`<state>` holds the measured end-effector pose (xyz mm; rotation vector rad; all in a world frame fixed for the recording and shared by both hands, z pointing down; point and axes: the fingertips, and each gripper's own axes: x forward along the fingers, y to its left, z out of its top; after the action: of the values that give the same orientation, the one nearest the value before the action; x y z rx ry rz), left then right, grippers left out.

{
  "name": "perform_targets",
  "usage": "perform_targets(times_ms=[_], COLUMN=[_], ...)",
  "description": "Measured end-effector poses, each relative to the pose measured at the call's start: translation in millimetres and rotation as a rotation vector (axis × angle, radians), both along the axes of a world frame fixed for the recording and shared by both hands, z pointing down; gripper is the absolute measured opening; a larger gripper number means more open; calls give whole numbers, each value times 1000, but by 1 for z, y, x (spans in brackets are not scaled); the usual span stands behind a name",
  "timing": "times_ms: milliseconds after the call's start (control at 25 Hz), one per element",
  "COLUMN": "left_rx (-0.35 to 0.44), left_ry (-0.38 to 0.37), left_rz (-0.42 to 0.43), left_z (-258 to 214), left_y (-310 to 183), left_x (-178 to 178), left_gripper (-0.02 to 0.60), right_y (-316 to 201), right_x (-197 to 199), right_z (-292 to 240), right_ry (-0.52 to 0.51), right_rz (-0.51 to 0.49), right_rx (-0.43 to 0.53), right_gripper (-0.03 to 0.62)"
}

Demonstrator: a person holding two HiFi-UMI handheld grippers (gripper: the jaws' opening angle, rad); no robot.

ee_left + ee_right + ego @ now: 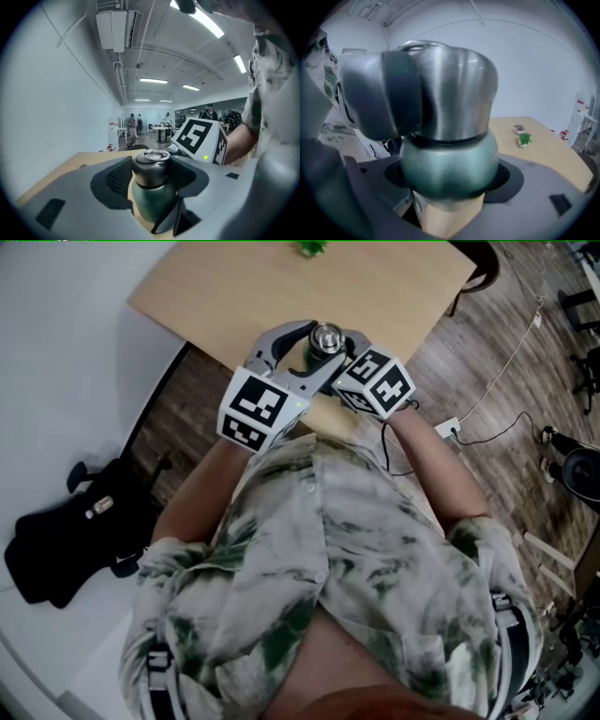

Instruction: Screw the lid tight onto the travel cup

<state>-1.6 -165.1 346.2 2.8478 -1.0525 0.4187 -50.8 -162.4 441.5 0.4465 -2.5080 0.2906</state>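
At the near edge of the light wooden table (281, 287), in the head view, we look straight down on the round brushed-steel lid (325, 336), its ringed top facing us. The left gripper (302, 351) and right gripper (345, 345) meet around it from either side, their marker cubes towards the person's patterned shirt (328, 549).

In the left gripper view, the green metal travel cup (152, 199) stands upright, long axis vertical, lid on top and pointing up. Our left jaws sit closed against the lid, one ribbed pad (117, 176) on each side. The right gripper's marker cube (199, 136) shows just behind.

In the right gripper view, the cup fills the frame, again upright with the lid uppermost. Our right jaws are clamped on the rounded green shoulder just below the lid, and one dark pad of the left gripper presses the lid's left side. A small green plant (525, 139) stands on the table beyond. We cannot tell whether the cup's base rests on the wood.
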Motion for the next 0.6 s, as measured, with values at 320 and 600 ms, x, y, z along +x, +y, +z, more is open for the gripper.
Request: perform_targets(times_ms=[320,600], left_rx=[11,-4], left_ry=[30,61], left_rz=[214,364], left_z=[-1,0], left_y=[8,14], left_x=[-2,-3], left_gripper=[245,245], right_y=[8,15], right_x=[-2,-4], right_z=[-2,-2], right_ry=[0,-5], right_rz=[-64,-101], right_rx=[14,8], right_gripper=[405,405])
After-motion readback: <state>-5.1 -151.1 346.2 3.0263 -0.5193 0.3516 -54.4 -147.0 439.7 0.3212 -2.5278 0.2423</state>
